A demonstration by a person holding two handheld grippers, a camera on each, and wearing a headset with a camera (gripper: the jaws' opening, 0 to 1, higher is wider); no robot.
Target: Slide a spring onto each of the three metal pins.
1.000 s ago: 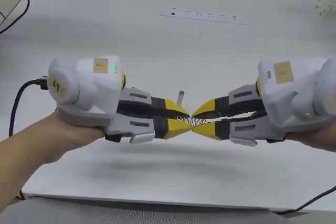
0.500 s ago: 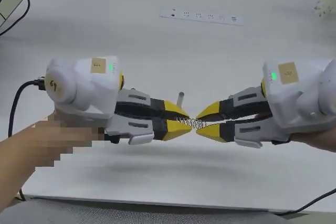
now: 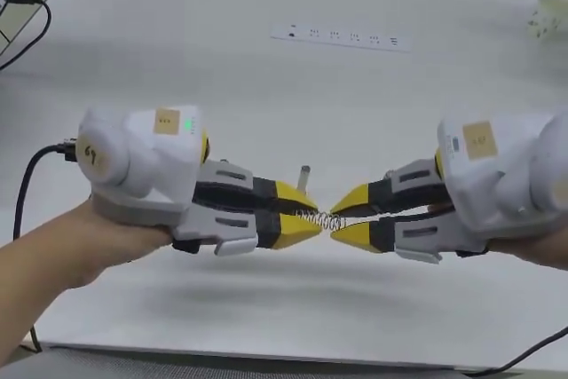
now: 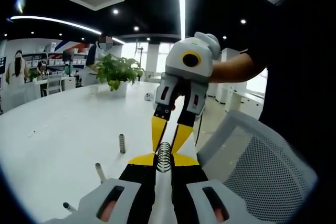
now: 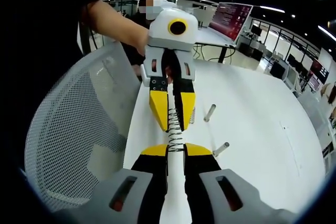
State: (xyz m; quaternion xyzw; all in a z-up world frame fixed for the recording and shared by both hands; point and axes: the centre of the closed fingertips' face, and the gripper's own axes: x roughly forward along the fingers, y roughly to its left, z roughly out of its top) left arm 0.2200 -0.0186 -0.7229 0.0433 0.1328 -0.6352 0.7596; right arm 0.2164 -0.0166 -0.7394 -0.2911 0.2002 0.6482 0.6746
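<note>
In the head view the left gripper (image 3: 312, 217) and the right gripper (image 3: 343, 222) meet tip to tip above the white desk (image 3: 266, 95), with a spring (image 3: 325, 219) stretched level between them, off the surface. Each gripper's yellow fingers are clenched on one end of it. One metal pin (image 3: 303, 177) stands upright on the desk just behind the fingertips, and a white power strip (image 3: 342, 38) lies well beyond. The left gripper view looks down the spring end-on, so it appears as a ring between that gripper's own fingers (image 4: 142, 159), with the right gripper's tips pinching its far end. This view adds a second spring (image 4: 122, 143) standing upright on the desk, a near pin (image 4: 100, 172) beside it, a potted plant (image 4: 118, 72) farther back and a mesh chair (image 4: 252, 166). The right gripper view shows the spring lengthwise, its coils running from its own fingers (image 5: 157, 150) to the left gripper's, with an upright pin (image 5: 210, 112) and a tilted pin (image 5: 221, 149) to one side.
</note>
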